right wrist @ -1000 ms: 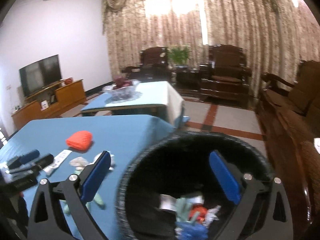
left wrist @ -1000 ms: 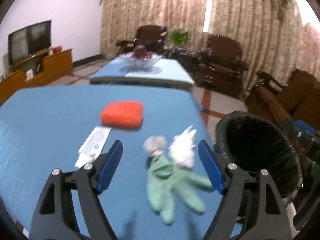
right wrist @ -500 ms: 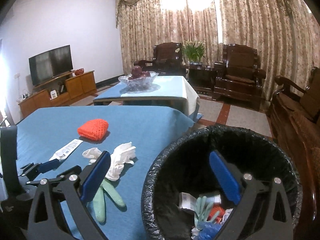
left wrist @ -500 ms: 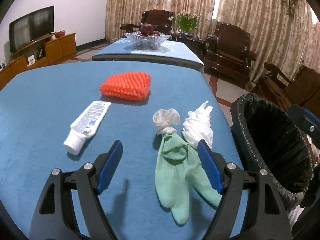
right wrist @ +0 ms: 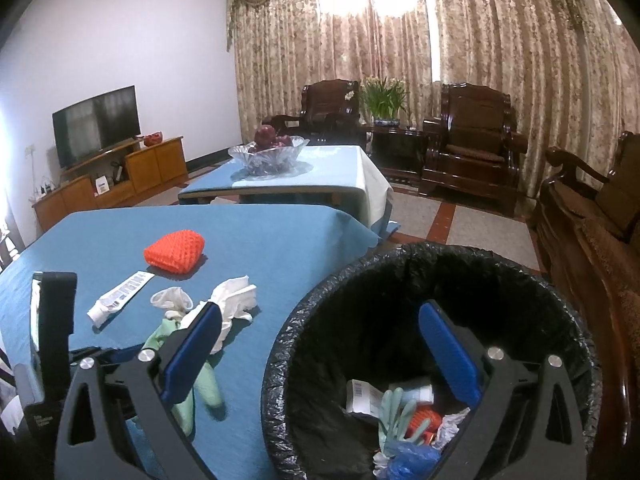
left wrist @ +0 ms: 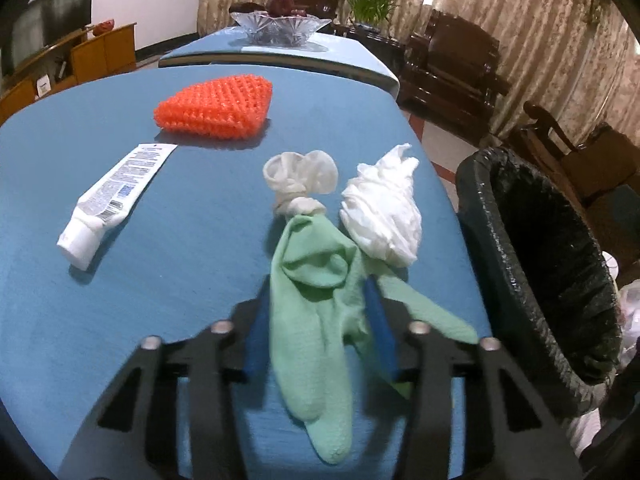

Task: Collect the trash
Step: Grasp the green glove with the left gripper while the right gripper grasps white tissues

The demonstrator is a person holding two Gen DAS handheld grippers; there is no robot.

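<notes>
Left gripper [left wrist: 316,320] clenched on green glove [left wrist: 316,312], pads pinching the cloth mid-palm, glove fingers draping toward camera. Glove cuff knotted to a white glove [left wrist: 300,178], so both probably lift as one piece. Glove low over the blue table [left wrist: 180,240], near the right edge; lifted or resting, cannot tell. Crumpled tissue [left wrist: 384,216] touching the green glove on its right. Tube [left wrist: 116,196] at left, orange pad [left wrist: 216,106] far, both well apart from the grip.

Right gripper [right wrist: 320,352] released, jaws wide, nothing held, hovering over the bin [right wrist: 304,344] rim. Bin just right of the table edge, black liner, trash already at the bottom.

Step in hand: carry glove to bin. For a clean job: keep squeeze firm, thin cloth slips easily; lift straight up enough for dangling fingers and knotted white end to clear the tissue and bin rim; swing right, release only once the whole bundle hangs inside the liner. Risk: dragging the tissue off the table edge, or glove tail catching the rim. Tissue, tube, pad left to collect.
</notes>
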